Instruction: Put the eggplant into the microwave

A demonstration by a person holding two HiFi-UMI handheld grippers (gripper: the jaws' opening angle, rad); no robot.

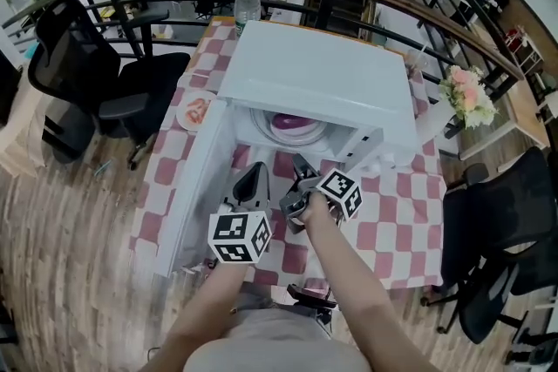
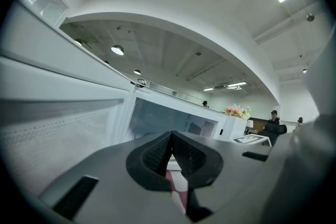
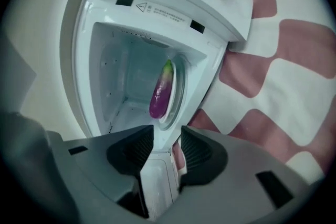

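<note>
The white microwave (image 1: 323,74) stands on the red-and-white checked table (image 1: 392,231) with its door (image 1: 196,179) swung open to the left. The purple eggplant (image 1: 292,125) lies on the glass plate inside; in the right gripper view the eggplant (image 3: 161,93) rests in the cavity ahead of the jaws. My right gripper (image 1: 302,172) is in front of the opening, jaws apart with nothing between them (image 3: 167,136). My left gripper (image 1: 255,177) is beside it near the door, its pads meeting at the tips and empty (image 2: 171,136).
A water bottle (image 1: 248,0) stands behind the microwave. A plate with red food (image 1: 195,111) sits left of it, and a flower bunch (image 1: 466,91) is on the right. Black chairs (image 1: 105,65) (image 1: 497,248) flank the table.
</note>
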